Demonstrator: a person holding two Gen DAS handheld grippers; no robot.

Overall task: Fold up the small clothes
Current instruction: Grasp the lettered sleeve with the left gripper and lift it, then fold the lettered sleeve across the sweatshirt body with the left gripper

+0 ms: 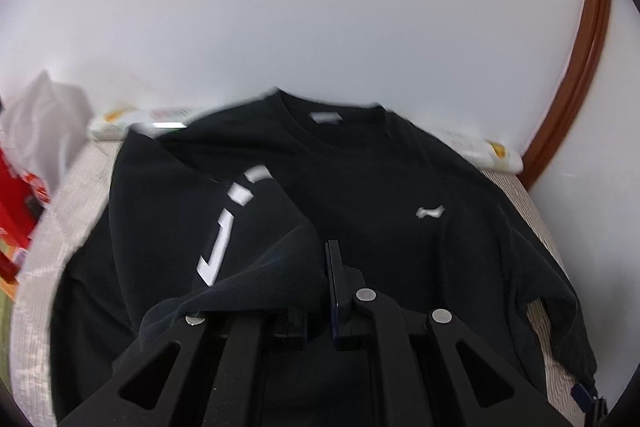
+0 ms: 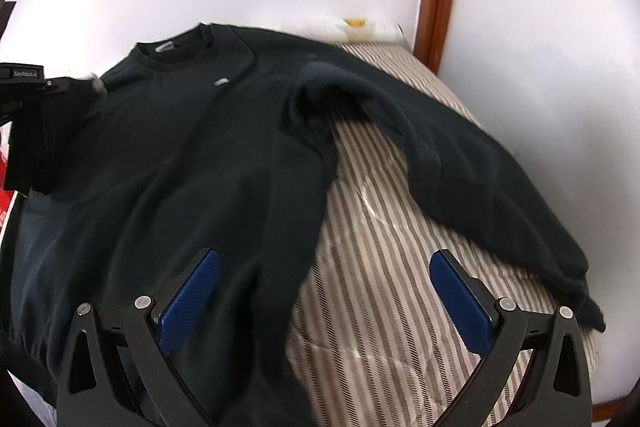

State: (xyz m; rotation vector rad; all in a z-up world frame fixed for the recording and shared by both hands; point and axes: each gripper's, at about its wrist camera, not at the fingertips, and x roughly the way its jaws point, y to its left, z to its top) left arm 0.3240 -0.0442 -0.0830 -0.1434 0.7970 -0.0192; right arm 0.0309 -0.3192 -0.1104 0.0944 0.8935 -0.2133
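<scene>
Black linkage of the left gripper point(image 1: 320, 291) filled the bottom of the left wrist view, its fingers closed on a bunched fold of the black sweatshirt point(image 1: 360, 195), apparently the left sleeve point(image 1: 240, 227) w/ white lettering, lifted over the chest. The garment lay front-up on a striped tabletop point(image 2: 380, 267) against a white wall point(image 1: 320, 7), collar at the far edge.

In the right wrist view, the right gripper point(image 2: 324, 299) hovered low w/ blue-padded fingers point(image 2: 188, 303) wide apart, holding nothing; one finger sat over the hem, the other over bare cloth. The other sleeve point(image 2: 460, 167) trailed outward, unfolded.

Likely best approach: carry the held sleeve flat across the chest, keep it taut, lay it straight w/o wrinkles, then let go.

Motion blur softened edges. The left finger pad was buried under fabric. A red box point(image 1: 16, 211) & white crumpled item point(image 1: 44, 115) at far left were cut off, unidentifiable.
</scene>
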